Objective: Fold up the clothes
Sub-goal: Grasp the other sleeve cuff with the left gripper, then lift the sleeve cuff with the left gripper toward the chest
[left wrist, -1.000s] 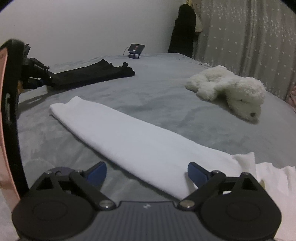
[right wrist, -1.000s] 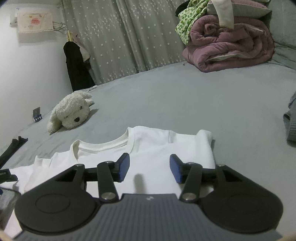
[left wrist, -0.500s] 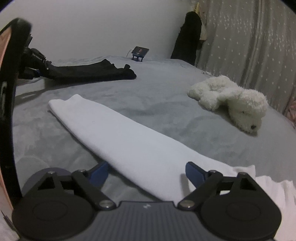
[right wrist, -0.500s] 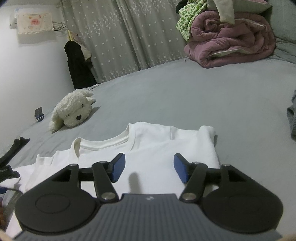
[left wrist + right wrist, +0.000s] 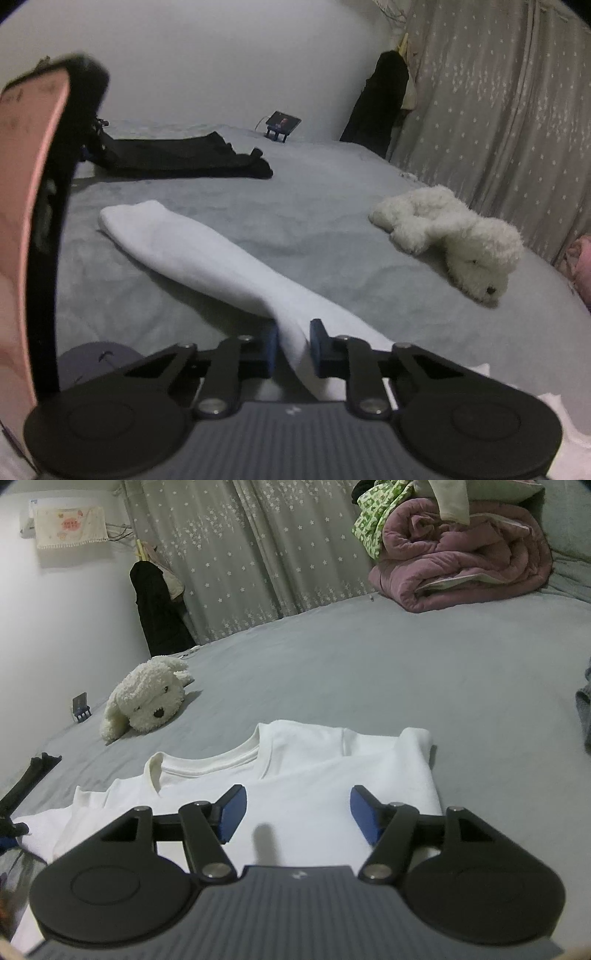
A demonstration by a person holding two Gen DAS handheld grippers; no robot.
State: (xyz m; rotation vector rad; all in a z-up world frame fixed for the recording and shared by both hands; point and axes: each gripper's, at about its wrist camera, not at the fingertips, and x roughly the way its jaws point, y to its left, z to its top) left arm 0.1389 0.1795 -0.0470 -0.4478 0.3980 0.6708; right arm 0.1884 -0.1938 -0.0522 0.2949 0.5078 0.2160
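White shirt (image 5: 317,775): flat on the grey bed (image 5: 406,672), sleeve (image 5: 207,254) stretched toward its far corner. Left gripper (image 5: 293,341), jaws just closed, pinches the sleeve; right gripper (image 5: 297,810), jaws just widening, released over the shirt. Plush dog (image 5: 454,236) nearby.

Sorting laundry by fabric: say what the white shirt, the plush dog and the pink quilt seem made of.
Shirt: looks like matte cotton knit, fairly thick; ribbed collar, and its sleeve bunches softly where the left gripper pinches it.
Plush dog: curly cream pile, probably synthetic fleece.
Quilt: padded, faintly shiny pink fabric, maybe polyester; puffy rolled folds.
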